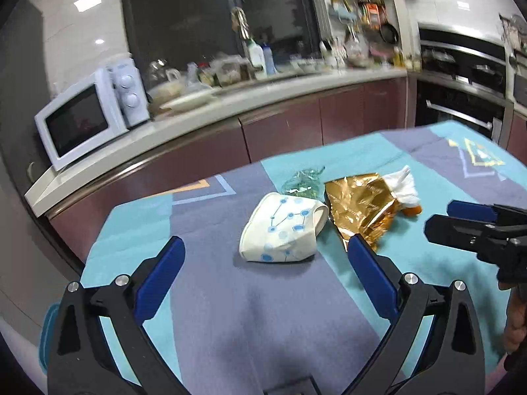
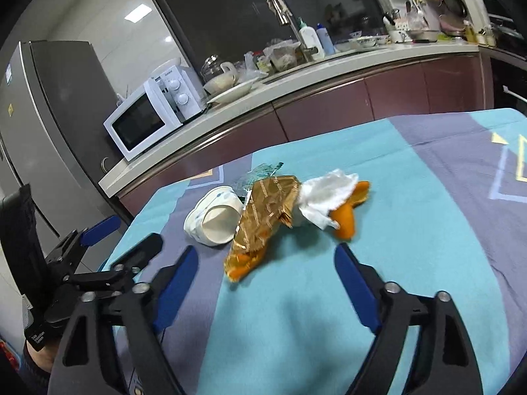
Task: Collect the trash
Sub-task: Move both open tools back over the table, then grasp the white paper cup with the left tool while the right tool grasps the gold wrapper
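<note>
lying ahead of both spread tongs (image 1: 263,247): trash (image 1: 283,230)

Two fisheye views, each looking forward and downward along its own tongs over the cloth-covered bench (image 1: 230,312) toward the kitchen counter. Left view: close behind the crushed paper cup (image 1: 283,227). Right view: close behind the gold foil wrapper (image 2: 266,210). Both share the trash pile, microwave (image 2: 148,121) and each other's tongs.
</note>
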Demonstrator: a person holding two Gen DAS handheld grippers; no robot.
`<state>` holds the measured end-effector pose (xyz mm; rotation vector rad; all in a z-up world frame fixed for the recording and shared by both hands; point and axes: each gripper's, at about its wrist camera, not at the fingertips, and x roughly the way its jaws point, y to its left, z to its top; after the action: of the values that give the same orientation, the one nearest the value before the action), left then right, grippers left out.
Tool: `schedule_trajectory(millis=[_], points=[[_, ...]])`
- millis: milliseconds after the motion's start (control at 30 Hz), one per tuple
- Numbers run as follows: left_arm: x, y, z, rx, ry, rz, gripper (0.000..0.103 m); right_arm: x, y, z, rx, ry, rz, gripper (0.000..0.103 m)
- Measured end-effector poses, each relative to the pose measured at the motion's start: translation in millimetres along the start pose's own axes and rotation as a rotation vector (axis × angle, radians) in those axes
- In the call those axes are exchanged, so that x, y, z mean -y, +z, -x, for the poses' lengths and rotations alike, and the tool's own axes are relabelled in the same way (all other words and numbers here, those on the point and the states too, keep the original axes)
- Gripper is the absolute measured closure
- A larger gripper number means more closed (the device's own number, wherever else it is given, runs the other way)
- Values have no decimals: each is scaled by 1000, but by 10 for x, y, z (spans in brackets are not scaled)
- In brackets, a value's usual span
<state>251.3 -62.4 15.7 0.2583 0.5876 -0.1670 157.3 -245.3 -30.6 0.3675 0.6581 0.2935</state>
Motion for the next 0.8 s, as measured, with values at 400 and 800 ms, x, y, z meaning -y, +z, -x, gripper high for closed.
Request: schedule_trajectory(millis=[400, 800], points=[[-1, 132, -792, -148, -89, -55, 6, 61, 131, -449, -87, 82, -94, 43], [-139, 65, -1227, -214, -206, 29, 7, 128, 153, -656, -114, 120, -142, 84]])
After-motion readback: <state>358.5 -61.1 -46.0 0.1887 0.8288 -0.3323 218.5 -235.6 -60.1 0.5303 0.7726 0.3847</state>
